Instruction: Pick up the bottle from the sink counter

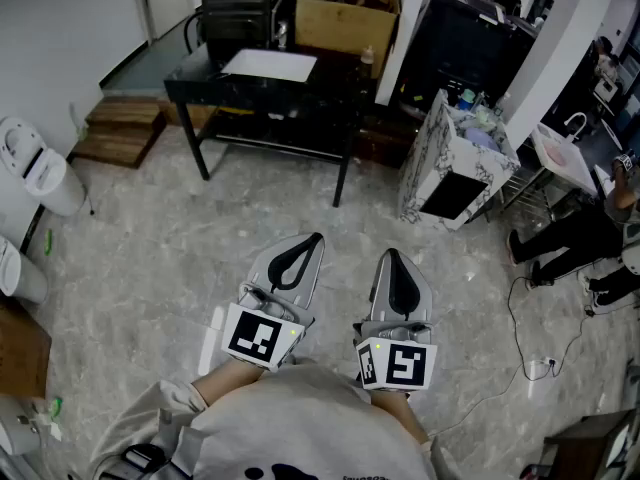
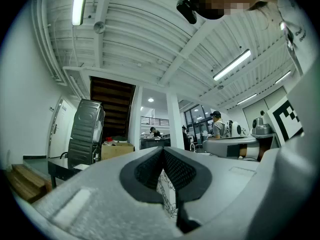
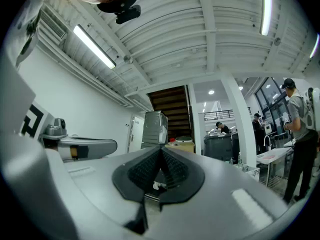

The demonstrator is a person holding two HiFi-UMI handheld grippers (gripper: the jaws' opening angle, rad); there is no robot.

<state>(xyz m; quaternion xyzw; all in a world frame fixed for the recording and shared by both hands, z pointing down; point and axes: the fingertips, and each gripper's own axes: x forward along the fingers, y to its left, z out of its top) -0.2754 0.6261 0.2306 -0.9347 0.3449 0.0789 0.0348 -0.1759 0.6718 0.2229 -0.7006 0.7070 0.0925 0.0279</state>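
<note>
Both grippers are held close to my body, over the marble floor, and point ahead. The left gripper [image 1: 317,236] [image 2: 163,149] is shut with nothing between its fingers. Beside it, the right gripper [image 1: 389,253] [image 3: 161,149] is also shut and empty. Far ahead to the right stands a white marbled counter [image 1: 424,173] [image 2: 167,195] with small things on top, among them a small bottle [image 1: 467,98] [image 3: 239,160]. The counter is well beyond the reach of either gripper. A white sink [image 1: 565,158] [image 3: 272,156] with a curved tap stands further right.
A black table [image 1: 205,83] with a white sheet and a cardboard box [image 1: 345,18] stands straight ahead. Wooden steps [image 1: 120,128] lie at the far left. A person's legs [image 1: 560,243] and a cable [image 1: 520,353] are on the right. White bins [image 1: 40,173] stand at the left.
</note>
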